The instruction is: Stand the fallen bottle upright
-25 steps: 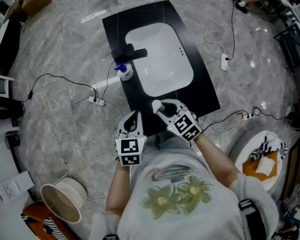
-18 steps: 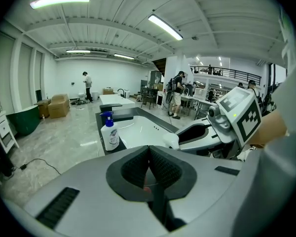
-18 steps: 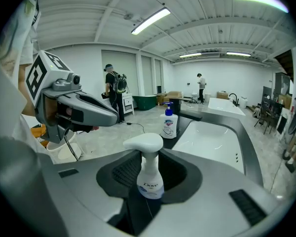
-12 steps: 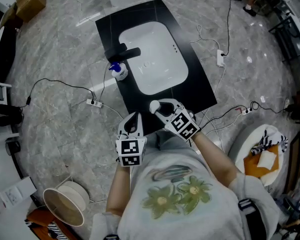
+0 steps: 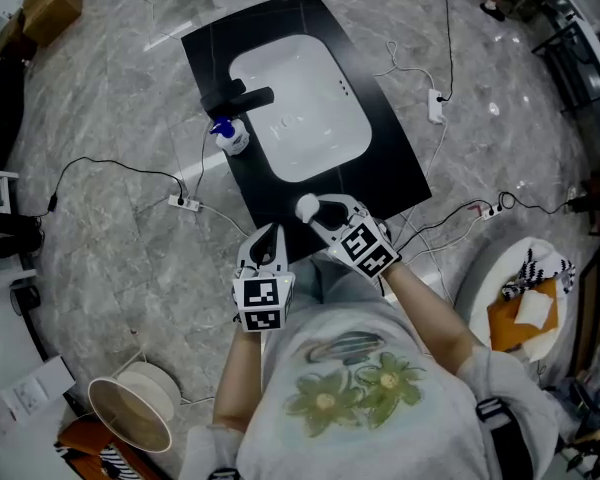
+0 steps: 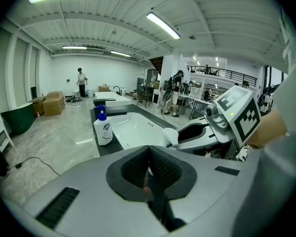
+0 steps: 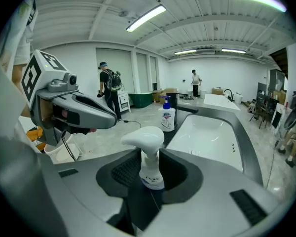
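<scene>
Soap dispenser [image 5: 230,138], faucet [image 5: 238,98] beyond gripped bottle [image 7: 151,169]

Black counter [image 5: 398,163] with white basin [image 5: 302,108], blue-capped soap bottle [image 5: 230,139] beside faucet [image 5: 238,98]

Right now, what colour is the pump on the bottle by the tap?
Blue. The pump shows best in the left gripper view.

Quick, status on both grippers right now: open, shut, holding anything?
Left gripper: shut, nothing between its jaws.
Right gripper: shut on the white pump bottle.
</scene>
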Demonstrator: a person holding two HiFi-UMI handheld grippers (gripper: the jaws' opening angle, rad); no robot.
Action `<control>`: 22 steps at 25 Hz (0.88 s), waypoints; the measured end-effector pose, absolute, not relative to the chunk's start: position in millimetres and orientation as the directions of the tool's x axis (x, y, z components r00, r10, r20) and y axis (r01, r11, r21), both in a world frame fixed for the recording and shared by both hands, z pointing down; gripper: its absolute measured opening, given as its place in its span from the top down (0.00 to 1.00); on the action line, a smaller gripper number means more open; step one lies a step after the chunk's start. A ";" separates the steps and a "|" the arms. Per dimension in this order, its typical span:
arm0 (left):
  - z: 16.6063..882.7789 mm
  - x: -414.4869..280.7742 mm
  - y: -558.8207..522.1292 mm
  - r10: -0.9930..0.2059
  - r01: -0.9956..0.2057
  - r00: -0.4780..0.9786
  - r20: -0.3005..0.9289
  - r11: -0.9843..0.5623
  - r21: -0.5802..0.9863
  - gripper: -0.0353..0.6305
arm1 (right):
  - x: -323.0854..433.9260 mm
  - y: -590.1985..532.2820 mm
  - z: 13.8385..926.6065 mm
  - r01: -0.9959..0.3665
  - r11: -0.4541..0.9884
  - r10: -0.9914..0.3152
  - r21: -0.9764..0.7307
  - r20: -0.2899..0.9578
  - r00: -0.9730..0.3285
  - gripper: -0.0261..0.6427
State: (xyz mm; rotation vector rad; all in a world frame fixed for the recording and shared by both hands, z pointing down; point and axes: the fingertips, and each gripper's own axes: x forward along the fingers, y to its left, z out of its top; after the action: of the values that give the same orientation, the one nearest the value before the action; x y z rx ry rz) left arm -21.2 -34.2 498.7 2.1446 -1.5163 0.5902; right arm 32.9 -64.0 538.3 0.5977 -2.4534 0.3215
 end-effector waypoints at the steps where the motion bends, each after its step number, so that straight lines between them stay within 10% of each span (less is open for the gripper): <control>1: 498.7 -19.8 -33.3 -0.756 -0.948 0.308 0.577 -0.298 0.116 0.92 | 32.9 -63.2 538.5 -0.486 0.869 -0.342 -0.094 0.596 -0.726 0.78; 22: 493.3 -1.2 -15.2 -0.760 -0.941 0.320 0.566 -0.326 0.094 0.92 | 67.9 -42.1 526.3 -0.577 0.806 -0.400 -0.132 0.596 -0.696 0.78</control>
State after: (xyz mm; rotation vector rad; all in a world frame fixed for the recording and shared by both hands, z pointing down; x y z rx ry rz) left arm -1.2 -15.2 493.3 2.1840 -1.5064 0.6014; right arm 67.9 -42.1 526.3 0.7215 -2.4303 0.4198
